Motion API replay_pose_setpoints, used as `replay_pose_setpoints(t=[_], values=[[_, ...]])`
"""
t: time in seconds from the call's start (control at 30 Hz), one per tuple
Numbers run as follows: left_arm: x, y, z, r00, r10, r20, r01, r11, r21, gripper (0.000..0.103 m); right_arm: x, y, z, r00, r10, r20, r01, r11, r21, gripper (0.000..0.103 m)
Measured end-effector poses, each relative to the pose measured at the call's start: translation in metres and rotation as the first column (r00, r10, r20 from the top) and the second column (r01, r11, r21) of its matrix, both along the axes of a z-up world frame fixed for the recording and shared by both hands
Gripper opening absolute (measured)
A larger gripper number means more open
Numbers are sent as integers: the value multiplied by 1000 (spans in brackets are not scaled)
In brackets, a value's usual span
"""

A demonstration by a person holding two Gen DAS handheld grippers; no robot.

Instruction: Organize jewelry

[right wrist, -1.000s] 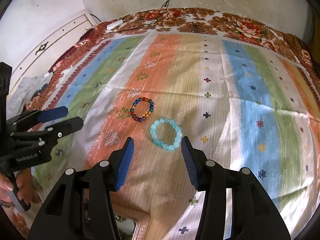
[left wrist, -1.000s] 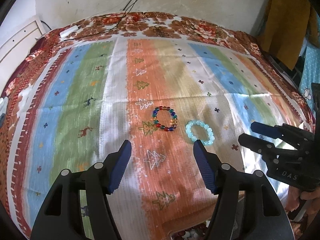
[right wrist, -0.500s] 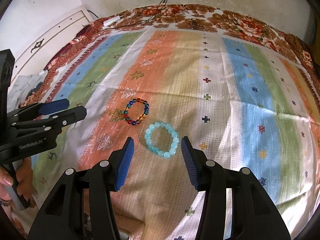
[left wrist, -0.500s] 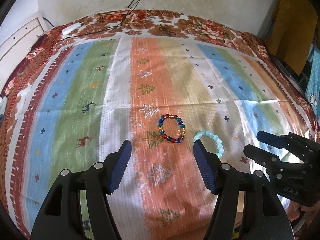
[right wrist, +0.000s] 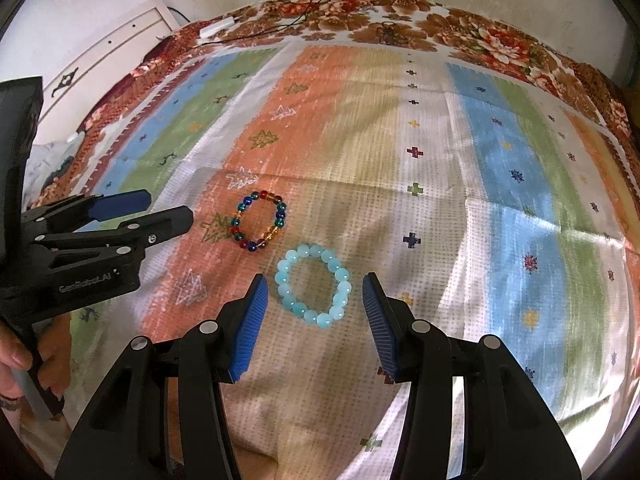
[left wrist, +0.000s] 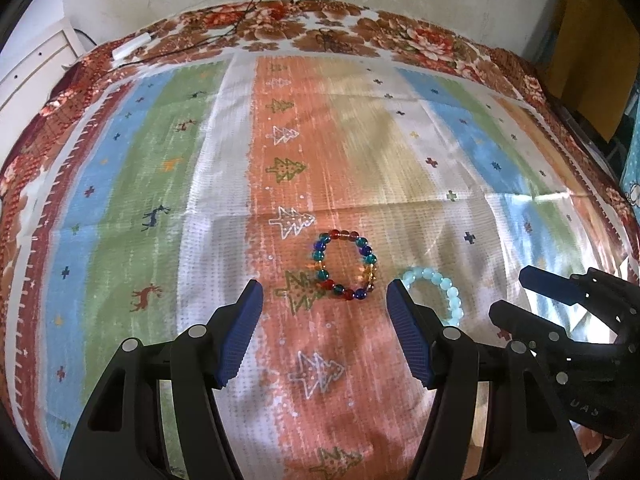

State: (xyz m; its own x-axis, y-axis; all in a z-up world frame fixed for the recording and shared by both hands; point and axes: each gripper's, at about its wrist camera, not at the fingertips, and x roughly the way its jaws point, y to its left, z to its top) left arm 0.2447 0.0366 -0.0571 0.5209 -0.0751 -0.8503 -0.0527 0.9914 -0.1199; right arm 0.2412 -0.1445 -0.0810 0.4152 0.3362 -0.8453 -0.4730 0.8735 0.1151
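Two bead bracelets lie side by side on a striped cloth. The multicoloured bracelet (left wrist: pixel 346 266) (right wrist: pixel 260 221) rests on the orange stripe, just ahead of my left gripper (left wrist: pixel 322 284), which hangs above it open with nothing between its blue pads. The pale blue bracelet (right wrist: pixel 313 289) (left wrist: pixel 442 294) lies flat right in front of my right gripper (right wrist: pixel 314 278), also open and holding nothing. From the left wrist, the right finger hides part of the pale blue bracelet. Each gripper shows in the other's view: right gripper (left wrist: pixel 520 292), left gripper (right wrist: pixel 170 210).
The striped cloth (left wrist: pixel 160 184) with tree and deer prints covers a floral-edged bed (left wrist: pixel 320 36). A white plug and black cables (left wrist: pixel 132 46) lie at the far edge. White furniture (right wrist: pixel 112 60) stands to the left. A hand (right wrist: pixel 16 356) grips the left tool.
Both grippers have come forward and lower toward the bracelets, which now look larger and nearer the fingertips. Jaw openings are unchanged. The bracelets have not moved on the cloth.
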Motion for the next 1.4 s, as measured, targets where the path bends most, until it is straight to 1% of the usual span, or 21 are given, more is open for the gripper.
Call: replay_pose_setpoints(t=[0.2, 0.63, 0.9, 1.03, 1.4], values=[[13, 0, -15, 999, -5, -39, 5, 1000, -10, 64, 7, 4, -10, 1000, 1, -21, -2, 1000, -25, 49], [30, -1, -40, 995, -26, -97, 27, 1000, 12, 64, 23, 8, -32, 998, -16, -62, 12, 998, -65, 49], [40, -1, -52, 992, -26, -123, 29, 999, 21, 64, 32, 11, -48, 997, -26, -78, 18, 995, -98, 49], [42, 0, -54, 993, -25, -119, 27, 999, 17, 64, 37, 10, -56, 995, -32, -93, 22, 994, -107, 49], [54, 1, -65, 990, -27, -139, 33, 999, 42, 64, 43, 15, -66, 995, -32, -99, 19, 991, -131, 49]])
